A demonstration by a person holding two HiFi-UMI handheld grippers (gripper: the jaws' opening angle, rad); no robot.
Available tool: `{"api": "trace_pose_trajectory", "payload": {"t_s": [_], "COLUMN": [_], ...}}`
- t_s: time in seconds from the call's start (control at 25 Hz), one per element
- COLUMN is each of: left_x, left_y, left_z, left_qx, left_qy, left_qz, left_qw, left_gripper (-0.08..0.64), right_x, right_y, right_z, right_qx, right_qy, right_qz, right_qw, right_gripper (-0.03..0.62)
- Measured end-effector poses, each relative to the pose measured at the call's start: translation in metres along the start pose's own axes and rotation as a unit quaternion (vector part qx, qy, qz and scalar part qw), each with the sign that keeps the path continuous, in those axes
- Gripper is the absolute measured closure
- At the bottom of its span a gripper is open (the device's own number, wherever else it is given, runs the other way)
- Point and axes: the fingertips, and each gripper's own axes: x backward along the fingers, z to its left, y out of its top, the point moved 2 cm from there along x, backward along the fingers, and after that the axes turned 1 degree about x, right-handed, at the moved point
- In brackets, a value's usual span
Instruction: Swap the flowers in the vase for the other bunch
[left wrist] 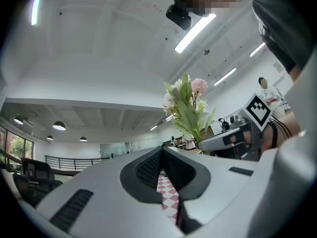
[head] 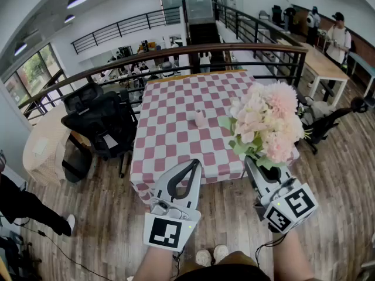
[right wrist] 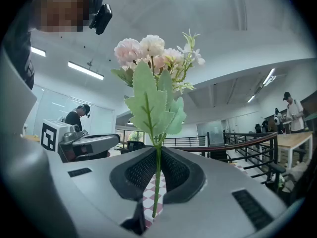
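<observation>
Right gripper [head: 252, 164], lower right of the head view: clenched on a thin green stem [right wrist: 157, 182] of a bunch of pale pink flowers with green leaves [head: 266, 120]. The bunch is carried upright in the air at the right edge of the table, blooms well above the jaws. In the right gripper view the ribbed pads pinch the stem low down.

Left gripper [head: 193, 166], lower centre: jaws closed together with nothing between them. In its own view only checked cloth shows past the tips [left wrist: 161, 155].

Square table under a pink-and-white checked cloth [head: 170, 142], centre of frame. A small pale pink vase [head: 200, 119] stands near its middle, well apart from both grippers. It looks empty, but it is too small to be sure. No second bunch can be made out on the cloth.

Risks, as judged:
- The load is top-heavy on a thin stem, so a swing or tilt could make the bunch pivot or slide in the pads.
- The vase looks light with a narrow mouth. Stems that nudge the rim could knock it over.
- The left gripper is shut and away from the vase, so nothing steadies it.
- The blooms block part of the head view on the right, which makes it harder to aim at the mouth.
</observation>
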Motion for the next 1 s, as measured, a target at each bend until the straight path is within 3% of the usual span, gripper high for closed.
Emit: {"api": "trace_pose_trajectory", "payload": {"t_s": [1.0], "left_x": [-0.005], "left_y": [0.005], "left_z": [0.002], "left_qx": [-0.006], "left_qy": [0.011], "left_qz": [-0.003], "left_qw": [0.9999], "left_gripper": [0.552], "right_x": [-0.001], "right_y": [-0.001], "right_z": [0.003], "right_qx": [-0.002], "right_qy": [0.016], "right_qz": [-0.007], "right_qw": [1.000], "right_gripper": [0.545]}}
